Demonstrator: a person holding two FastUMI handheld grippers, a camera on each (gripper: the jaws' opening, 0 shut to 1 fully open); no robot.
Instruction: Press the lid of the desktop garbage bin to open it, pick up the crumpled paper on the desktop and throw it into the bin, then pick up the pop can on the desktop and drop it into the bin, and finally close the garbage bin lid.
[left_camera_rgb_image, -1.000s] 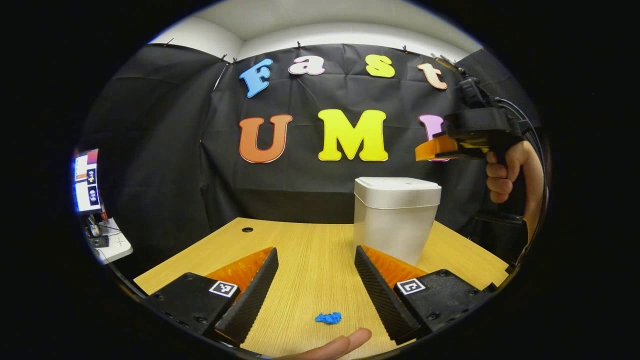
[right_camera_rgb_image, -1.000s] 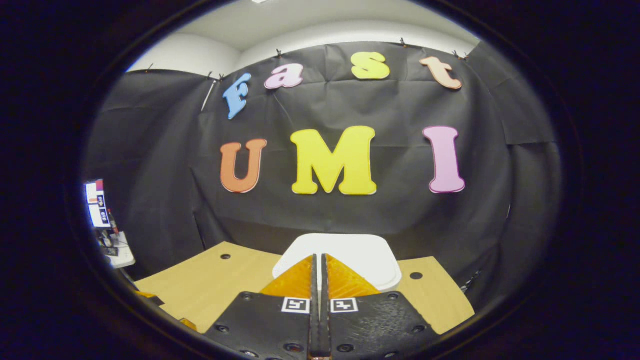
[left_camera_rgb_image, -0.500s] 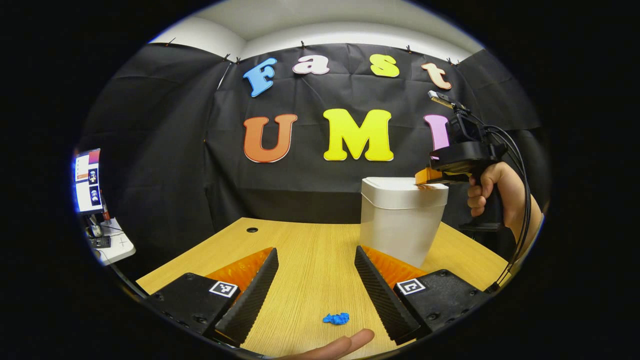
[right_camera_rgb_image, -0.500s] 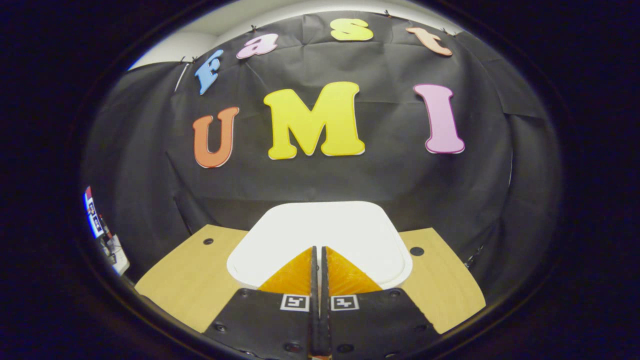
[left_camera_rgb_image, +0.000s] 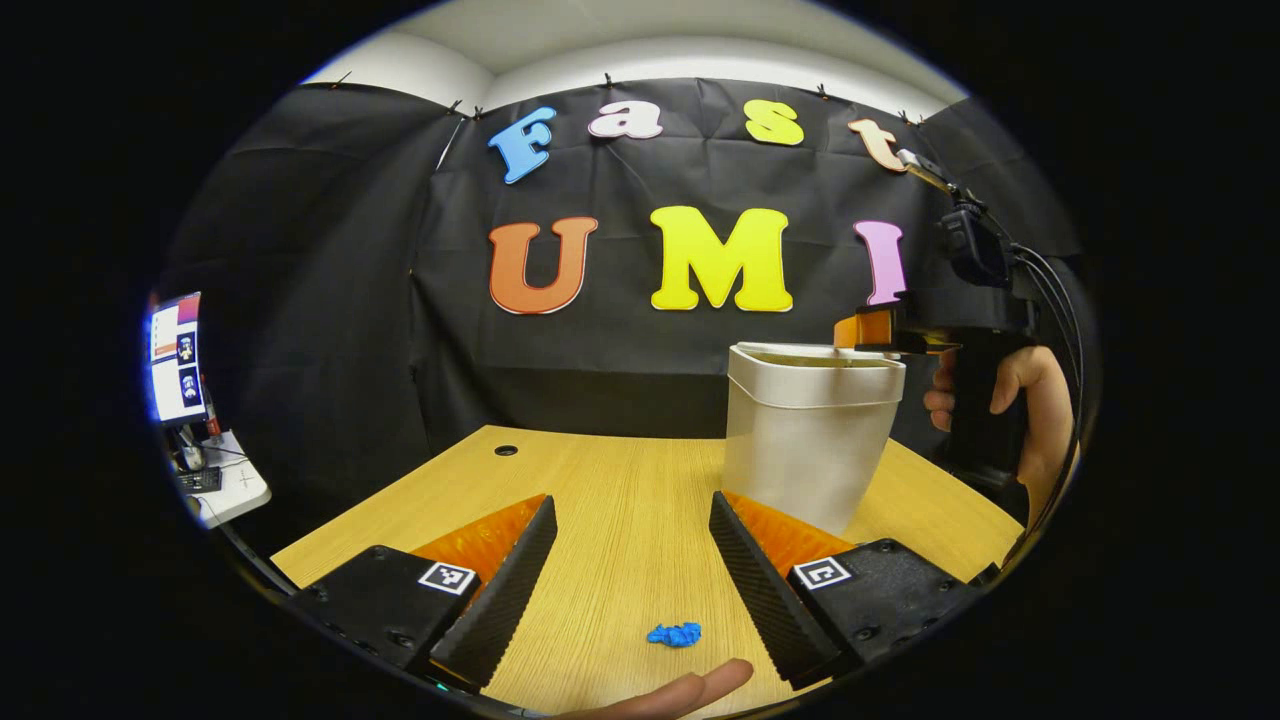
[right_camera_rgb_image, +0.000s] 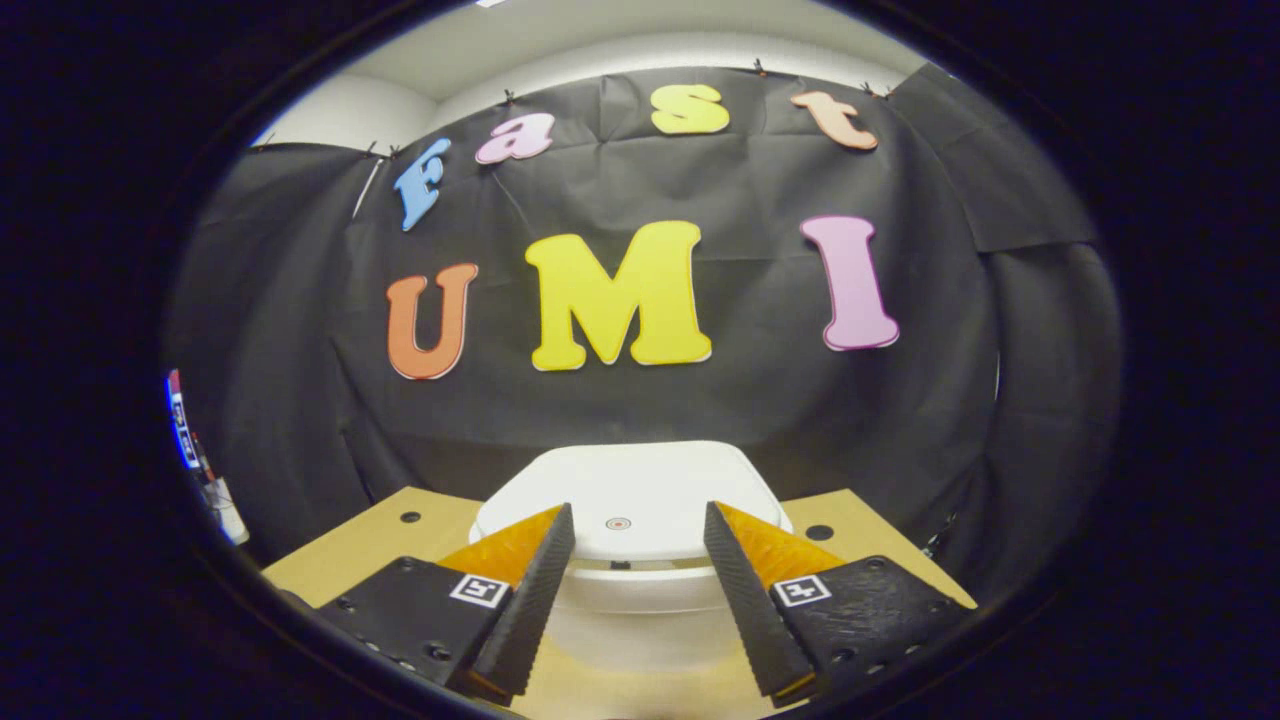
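Note:
The white desktop bin (left_camera_rgb_image: 808, 440) stands on the wooden table (left_camera_rgb_image: 600, 500), at the right in the left gripper view. Its lid (right_camera_rgb_image: 620, 490) looks lifted a little, with a dark gap under its front edge. My right gripper (right_camera_rgb_image: 637, 512) is open just above and before the lid; in the left gripper view a hand (left_camera_rgb_image: 1020, 400) holds it by the bin's top right rim (left_camera_rgb_image: 868, 330). My left gripper (left_camera_rgb_image: 630, 505) hangs open low over the table. The blue crumpled paper (left_camera_rgb_image: 674, 634) lies between its fingers, close to the camera.
A fingertip (left_camera_rgb_image: 690, 690) shows at the bottom edge near the paper. A lit monitor (left_camera_rgb_image: 172, 358) and a small white side table (left_camera_rgb_image: 225, 490) stand off the table's left. The tabletop has cable holes (left_camera_rgb_image: 506, 450) (right_camera_rgb_image: 819, 532).
The right gripper came down shut onto the lid, then drew back up and opened. The lid now stands slightly raised. The left gripper barely moved.

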